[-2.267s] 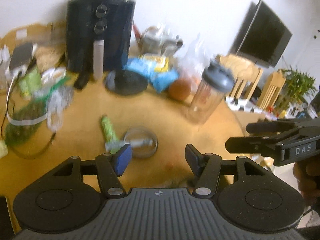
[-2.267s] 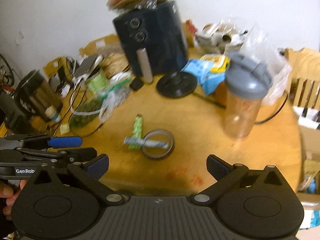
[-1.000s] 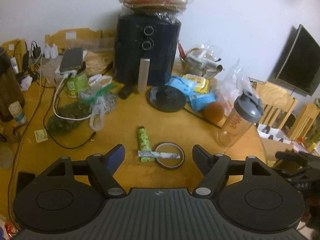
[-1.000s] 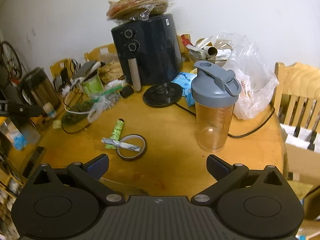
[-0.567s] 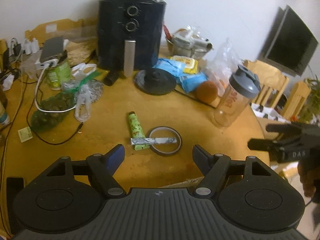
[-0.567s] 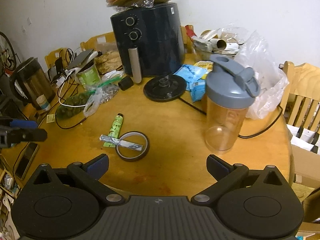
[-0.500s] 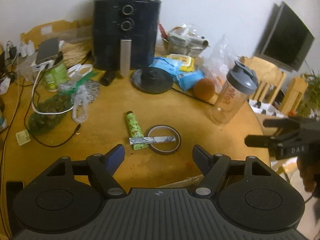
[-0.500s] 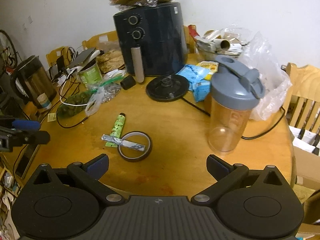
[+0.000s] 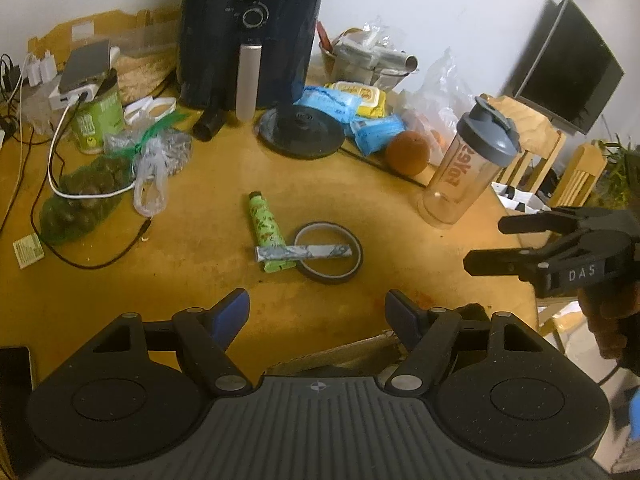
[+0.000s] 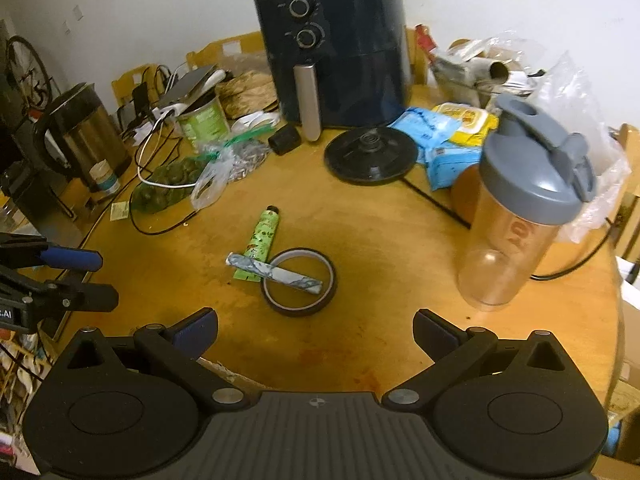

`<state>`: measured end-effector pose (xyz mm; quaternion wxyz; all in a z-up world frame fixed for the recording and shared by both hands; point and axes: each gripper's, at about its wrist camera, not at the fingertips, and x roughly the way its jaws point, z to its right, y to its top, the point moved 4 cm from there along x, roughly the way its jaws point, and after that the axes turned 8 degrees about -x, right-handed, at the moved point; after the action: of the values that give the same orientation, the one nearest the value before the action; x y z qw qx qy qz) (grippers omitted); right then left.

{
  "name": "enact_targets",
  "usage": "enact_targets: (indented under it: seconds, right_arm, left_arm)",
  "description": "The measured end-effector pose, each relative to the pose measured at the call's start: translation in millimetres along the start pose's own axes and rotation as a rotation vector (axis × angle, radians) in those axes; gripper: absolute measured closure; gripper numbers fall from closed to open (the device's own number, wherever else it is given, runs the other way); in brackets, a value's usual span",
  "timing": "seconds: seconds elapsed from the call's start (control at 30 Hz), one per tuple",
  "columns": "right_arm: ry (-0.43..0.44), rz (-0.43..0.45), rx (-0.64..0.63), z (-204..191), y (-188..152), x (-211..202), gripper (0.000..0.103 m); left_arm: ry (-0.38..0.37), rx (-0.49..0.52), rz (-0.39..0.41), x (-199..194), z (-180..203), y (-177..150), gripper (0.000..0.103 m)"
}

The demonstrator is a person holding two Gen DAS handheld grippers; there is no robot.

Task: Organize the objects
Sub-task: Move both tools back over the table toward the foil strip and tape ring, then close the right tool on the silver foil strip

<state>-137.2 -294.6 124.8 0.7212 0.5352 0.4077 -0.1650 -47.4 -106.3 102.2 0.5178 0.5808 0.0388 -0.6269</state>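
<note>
The round wooden bench [image 9: 208, 240] carries clutter pushed back to its far rim, which I judge leaves the middle free for sorting. Largest there is the dark air fryer [image 10: 332, 52], backed against the wall with a bag of flat breads on its lid. Next comes the shaker bottle [image 10: 520, 216], upright near the right edge, lid shut and clear body empty as far as I can see. A green net bag [image 9: 80, 200] on the left holds dark round lumps I cannot name. In the open middle lies the tape roll [image 10: 298, 282], flat, with a grey wrapped stick [image 10: 274, 273] resting across it and over the tail of a green tube [image 10: 262, 240]. My left claw [image 9: 316, 310] and right claw [image 10: 314, 330] both hang short of this pile, each with its jaws apart and nothing between them.
</note>
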Motion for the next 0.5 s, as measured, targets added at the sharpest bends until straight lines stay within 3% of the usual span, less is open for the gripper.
enact_targets:
  seconds: [0.5]
  right_arm:
    - [0.101, -0.019, -0.128, 8, 15, 48, 0.000]
  left_arm:
    - [0.032, -0.071, -0.033, 13, -10, 3, 0.029]
